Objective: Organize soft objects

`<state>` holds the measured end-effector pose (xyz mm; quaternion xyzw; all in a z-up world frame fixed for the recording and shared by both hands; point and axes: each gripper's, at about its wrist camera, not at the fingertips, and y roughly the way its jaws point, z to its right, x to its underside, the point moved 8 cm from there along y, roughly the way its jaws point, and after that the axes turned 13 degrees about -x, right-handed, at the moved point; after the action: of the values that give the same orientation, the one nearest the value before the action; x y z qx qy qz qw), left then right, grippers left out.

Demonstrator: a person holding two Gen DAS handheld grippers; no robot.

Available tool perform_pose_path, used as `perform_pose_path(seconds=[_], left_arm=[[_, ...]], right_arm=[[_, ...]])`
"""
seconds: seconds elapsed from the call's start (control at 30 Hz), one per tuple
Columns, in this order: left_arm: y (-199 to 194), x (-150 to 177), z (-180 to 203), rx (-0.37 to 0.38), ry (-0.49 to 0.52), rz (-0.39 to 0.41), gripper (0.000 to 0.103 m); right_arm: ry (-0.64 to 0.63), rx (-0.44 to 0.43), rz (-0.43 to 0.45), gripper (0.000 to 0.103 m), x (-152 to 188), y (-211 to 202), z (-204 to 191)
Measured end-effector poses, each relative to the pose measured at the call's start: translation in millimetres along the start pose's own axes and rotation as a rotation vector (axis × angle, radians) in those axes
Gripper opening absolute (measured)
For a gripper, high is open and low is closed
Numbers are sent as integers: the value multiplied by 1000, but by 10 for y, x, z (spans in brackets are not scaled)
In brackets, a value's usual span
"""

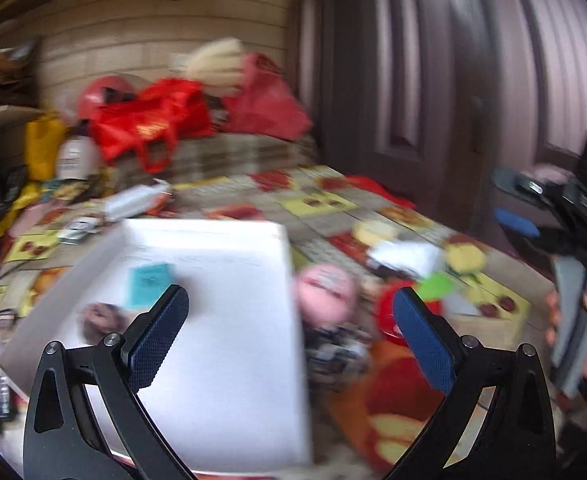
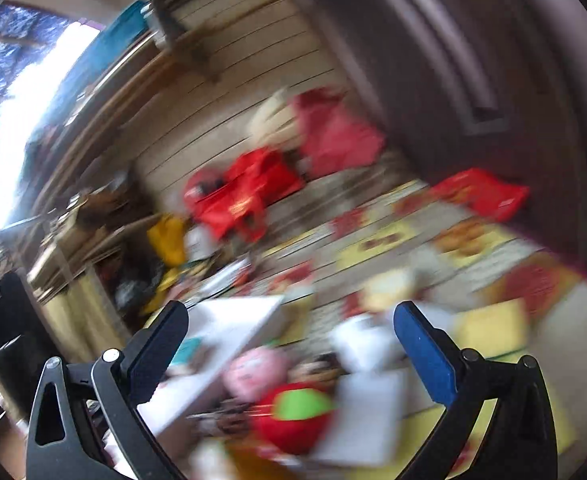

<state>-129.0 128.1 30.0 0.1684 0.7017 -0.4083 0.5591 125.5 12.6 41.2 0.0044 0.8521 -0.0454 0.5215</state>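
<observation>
Both views are motion-blurred. A white box (image 1: 221, 320) lies on the patterned table; it holds a teal card (image 1: 147, 284) and a brownish soft item (image 1: 99, 320). Right of it lie a pink plush (image 1: 325, 294), a red plush with a green leaf (image 1: 413, 304), a white soft item (image 1: 407, 256) and yellow soft items (image 1: 463, 258). My left gripper (image 1: 289, 312) is open and empty above the box's right edge. My right gripper (image 2: 289, 328) is open and empty above the pink plush (image 2: 255, 372) and the red plush (image 2: 293, 420). It also shows at the right of the left wrist view (image 1: 533, 216).
Red bags (image 1: 153, 120) and a cream plush (image 1: 217, 64) are piled at the table's far end by a tiled wall. A yellow bag (image 1: 43, 144) and a white jar (image 1: 73, 156) stand at far left. A dark door (image 1: 433, 80) is behind on the right.
</observation>
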Motion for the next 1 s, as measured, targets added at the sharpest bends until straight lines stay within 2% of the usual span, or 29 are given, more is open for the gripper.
perform_pose_path(seconds=[0.1,0.23,0.3,0.37,0.4,0.47,0.5,0.57,0.6,0.63,0.73,0.87,0.9,0.93,0.97,1.0], left_arm=[[26,66,467,141,73,-84,103],[-53,96,830,219,155,-114,103],[-81,190,960,254,197,-168,103],[-54,293,1036,274,229,-237,102],[-33,378,1078,274,251,-289,102],[-19,504,1096,260,276,-343,102],[1,567,1113,249,295,-369,102],[29,662,1139,248,312,-404,102],[59,703,1155,247,321,-428,98],[91,734,1160,247,329,-447,93],[141,850,1193,251,351,-497,87],[142,851,1151,249,347,-495,81],[130,849,1145,246,348,-493,78],[146,834,1138,244,349,-490,69],[133,823,1128,246,344,-484,62],[143,806,1116,246,341,-480,49]], right_arm=[[26,116,7,103,-62,-213,424],[102,171,17,103,-54,-405,777],[124,184,28,103,-89,-466,863],[107,200,-29,103,-94,-437,892],[87,192,-92,103,-57,-374,865],[54,156,-199,103,50,-282,787],[17,131,-301,103,186,-175,682],[-49,112,-444,103,405,-8,512],[-101,109,-531,103,569,100,397],[-133,105,-574,103,673,149,338],[-233,108,-670,103,922,325,201],[-264,152,-766,102,1114,550,215],[-258,149,-773,102,1121,571,242],[-247,143,-780,101,1122,578,283],[-238,140,-781,95,1125,598,299],[-237,147,-766,81,1090,576,331]])
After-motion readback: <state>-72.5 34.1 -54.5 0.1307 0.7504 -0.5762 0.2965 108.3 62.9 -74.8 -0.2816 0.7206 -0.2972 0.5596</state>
